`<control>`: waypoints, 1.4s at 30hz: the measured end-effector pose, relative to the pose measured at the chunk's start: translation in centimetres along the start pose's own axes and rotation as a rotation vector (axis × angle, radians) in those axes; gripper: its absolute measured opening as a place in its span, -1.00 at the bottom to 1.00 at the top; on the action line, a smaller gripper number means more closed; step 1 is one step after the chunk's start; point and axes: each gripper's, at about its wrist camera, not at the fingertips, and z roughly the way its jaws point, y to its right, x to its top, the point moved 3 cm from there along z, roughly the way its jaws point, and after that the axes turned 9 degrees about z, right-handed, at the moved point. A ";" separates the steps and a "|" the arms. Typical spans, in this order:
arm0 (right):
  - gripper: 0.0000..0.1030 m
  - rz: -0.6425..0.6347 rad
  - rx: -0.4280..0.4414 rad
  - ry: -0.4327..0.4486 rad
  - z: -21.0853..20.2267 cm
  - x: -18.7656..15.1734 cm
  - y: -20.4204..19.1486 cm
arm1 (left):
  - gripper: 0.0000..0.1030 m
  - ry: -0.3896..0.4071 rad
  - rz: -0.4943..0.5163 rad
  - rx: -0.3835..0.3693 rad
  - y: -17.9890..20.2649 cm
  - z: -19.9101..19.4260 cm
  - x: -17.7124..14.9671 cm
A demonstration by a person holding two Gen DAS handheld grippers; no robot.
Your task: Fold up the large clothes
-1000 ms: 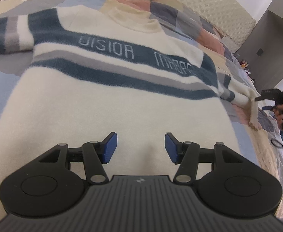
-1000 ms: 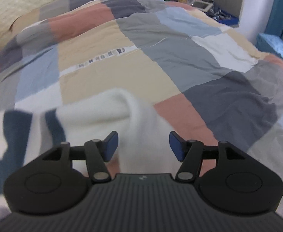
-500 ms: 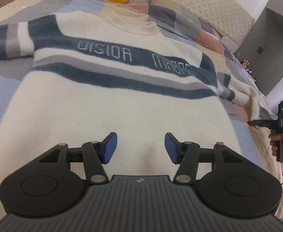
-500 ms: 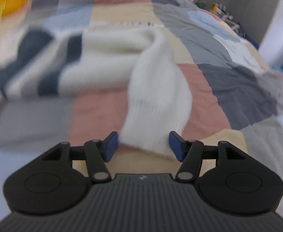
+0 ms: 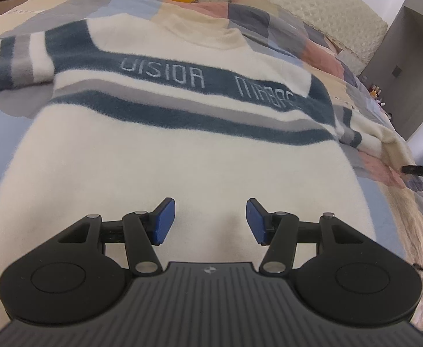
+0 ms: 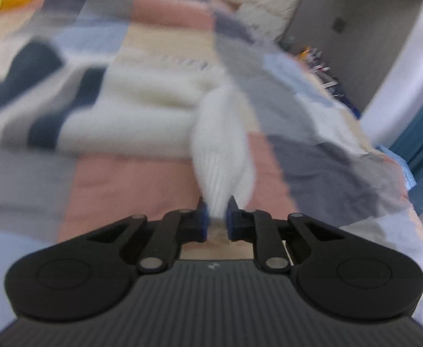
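Sweater (image 5: 182, 156) flat, collar pointing away

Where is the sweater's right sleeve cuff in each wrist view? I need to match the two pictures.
Left wrist view: the cuff lies at the far right edge, at the end of the sleeve, where the right gripper meets it.
Right wrist view: the cuff is at centre, blurred, pinched between the blue pads.
Shared landmark: the pink patch of the quilt under the cuff.

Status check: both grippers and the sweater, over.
Left gripper open over the sweater body, nothing gripped. Right gripper just closed, shut on the cuff. Sweater flat on the quilt, unfolded. Nothing in the way.
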 end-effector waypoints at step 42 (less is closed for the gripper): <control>0.32 0.637 -0.110 -0.033 8.3 1.0 14.0 | 0.18 -0.004 0.007 0.073 1.9 1.1 1.5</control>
